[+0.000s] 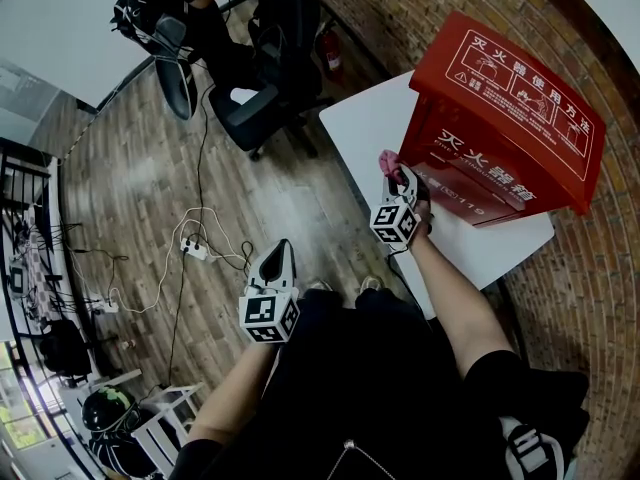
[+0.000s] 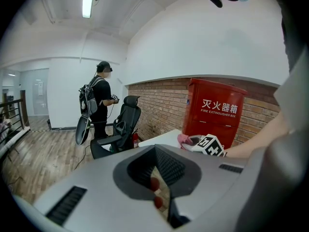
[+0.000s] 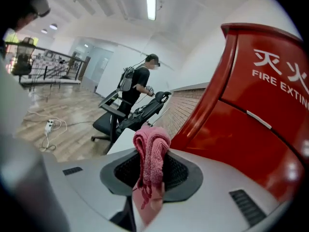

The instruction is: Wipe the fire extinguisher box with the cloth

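Right hand-held gripper [image 1: 403,180] clamps the cloth [image 1: 388,159] at eight o'clock of the fire extinguisher box [image 1: 505,108] — wiping seems about to start, needing firm contact, then sweeps; left hand-held gripper [image 1: 278,260] closed, empty.

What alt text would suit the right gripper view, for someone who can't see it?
A pink cloth is pinched between the jaws of the right gripper, beside a red fire extinguisher box. Behind, a person stands by a black office chair.

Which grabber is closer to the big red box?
The right gripper. It holds the pink cloth close beside the red box, at its lower front, over the white table. The left gripper is far off, out over the wooden floor.
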Available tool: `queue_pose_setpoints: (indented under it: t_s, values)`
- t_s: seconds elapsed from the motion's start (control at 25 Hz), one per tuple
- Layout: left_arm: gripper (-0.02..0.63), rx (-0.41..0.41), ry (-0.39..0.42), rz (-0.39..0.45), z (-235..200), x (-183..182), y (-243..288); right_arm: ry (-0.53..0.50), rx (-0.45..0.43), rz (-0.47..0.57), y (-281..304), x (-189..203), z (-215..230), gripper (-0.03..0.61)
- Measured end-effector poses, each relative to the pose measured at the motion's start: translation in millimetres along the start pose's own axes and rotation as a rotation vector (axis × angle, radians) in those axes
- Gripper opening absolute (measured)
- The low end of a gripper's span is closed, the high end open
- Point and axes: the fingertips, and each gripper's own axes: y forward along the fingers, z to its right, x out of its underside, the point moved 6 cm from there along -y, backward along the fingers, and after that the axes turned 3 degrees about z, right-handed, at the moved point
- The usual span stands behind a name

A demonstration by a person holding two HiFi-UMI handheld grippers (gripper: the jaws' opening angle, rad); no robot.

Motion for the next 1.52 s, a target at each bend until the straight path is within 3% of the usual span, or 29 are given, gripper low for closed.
queue_pose_setpoints:
  t_s: [0.16, 0.4, 0.88, 1.52]
  values:
    - [0.028, -0.006, 0.000, 0.000, -2.9, 2.1, -3.5, -0.116, -0.007, -0.096, 10.3, 5.7, -12.5, 0.110]
    - [0.028, -0.016, -0.003, 0.005, -9.1, 3.3, -9.6, -0.183, 0.013, -0.181, 13.0, 12.7, -17.9, 0.110]
    - [0.028, 0.004, -0.003, 0.005, -8.7, 5.0, -7.5, -0.340, 0.036, -0.250, 5.3, 27.4, -15.1, 0.110]
    - [0.028, 0.037, 0.001, 0.013, -7.3, 1.9, -5.6, -0.400, 0.054, -0.304, -12.6, 47.5, -4.3, 0.110]
